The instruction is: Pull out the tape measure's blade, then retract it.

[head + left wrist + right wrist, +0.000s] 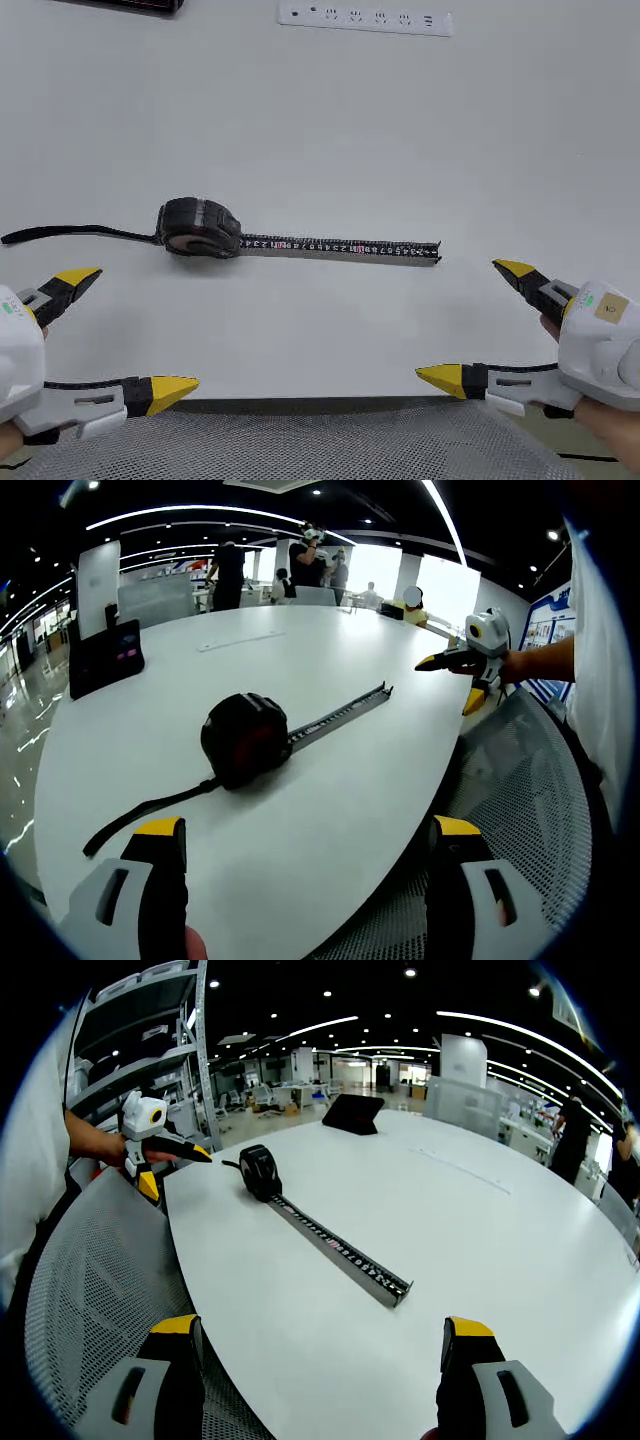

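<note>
A black tape measure (198, 229) lies on the white table (330, 130), its blade (340, 246) drawn out to the right and resting flat, ending in a hook (436, 252). A black wrist strap (60, 234) trails left from the case. My left gripper (140, 330) is open at the near left edge, apart from the case (245, 738). On the near right, my right gripper (478, 322) is open too, short of the blade's end (395, 1288). Neither holds anything. The right gripper view shows the case (260, 1172) far along the blade (335, 1245).
A white power strip (365, 18) lies at the table's far edge, with a dark object (135, 5) at the far left. Grey mesh (300, 440) borders the table's near edge. People stand in the office beyond the table.
</note>
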Demonstrator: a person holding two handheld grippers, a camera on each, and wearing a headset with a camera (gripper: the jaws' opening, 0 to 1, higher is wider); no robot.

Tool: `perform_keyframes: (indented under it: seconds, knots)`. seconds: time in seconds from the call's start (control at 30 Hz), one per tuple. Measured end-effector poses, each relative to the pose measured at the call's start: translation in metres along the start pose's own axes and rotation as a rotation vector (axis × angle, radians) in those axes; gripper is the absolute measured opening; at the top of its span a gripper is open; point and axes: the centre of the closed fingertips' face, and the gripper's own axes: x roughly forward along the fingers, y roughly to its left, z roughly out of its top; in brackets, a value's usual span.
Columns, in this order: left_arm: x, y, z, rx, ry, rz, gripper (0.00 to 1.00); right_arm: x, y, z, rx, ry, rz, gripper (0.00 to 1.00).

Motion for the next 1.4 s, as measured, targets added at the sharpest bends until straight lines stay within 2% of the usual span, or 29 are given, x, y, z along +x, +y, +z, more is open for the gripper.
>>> perform_keyframes:
  seconds: [0.57,1.13,1.4]
  knots:
    - [0.0,0.004,0.007,0.006,-0.011,0.005,0.99,0.0,-0.001,0.003,-0.005,-0.003,-0.003,0.99]
    - [0.0,0.003,0.007,-0.001,-0.013,0.003,0.99,-0.001,-0.001,0.004,-0.007,-0.005,-0.007,0.99]
    - [0.004,0.006,0.016,-0.015,-0.029,0.012,0.99,0.002,-0.004,0.008,-0.007,-0.011,-0.002,0.99]
